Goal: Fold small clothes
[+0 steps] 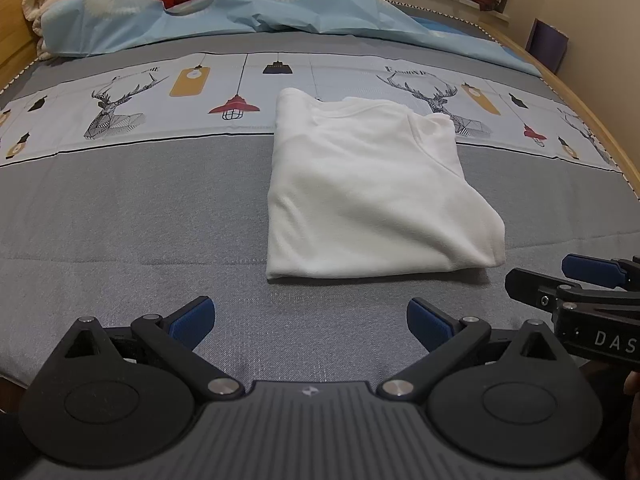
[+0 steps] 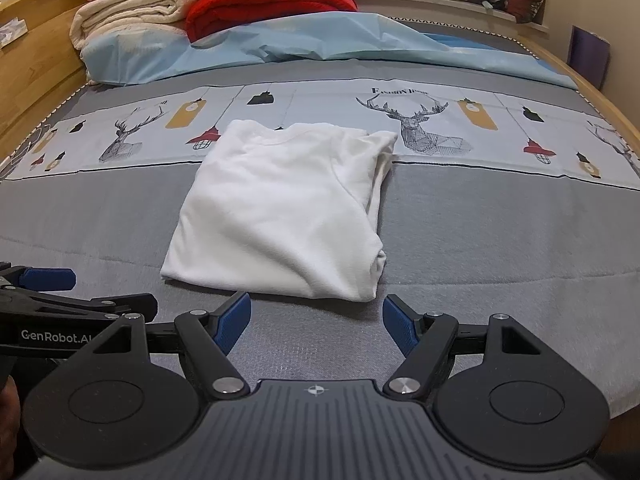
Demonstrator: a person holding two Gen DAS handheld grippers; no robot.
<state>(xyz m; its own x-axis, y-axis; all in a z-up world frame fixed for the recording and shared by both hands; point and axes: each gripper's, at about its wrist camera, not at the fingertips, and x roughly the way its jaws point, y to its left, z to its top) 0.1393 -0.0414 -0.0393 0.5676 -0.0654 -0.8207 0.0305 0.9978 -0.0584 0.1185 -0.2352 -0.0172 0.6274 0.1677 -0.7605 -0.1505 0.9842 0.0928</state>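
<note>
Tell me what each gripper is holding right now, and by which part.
Nothing is held. The left gripper and right gripper are both open and empty, hovering over the bedspread just short of the folded white shirt.

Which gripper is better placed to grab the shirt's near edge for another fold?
Probably the right gripper: it is open with the white shirt and its near-right corner just ahead. The left gripper, also open, sits off the near-left corner, with the shirt mostly to its right.
</note>
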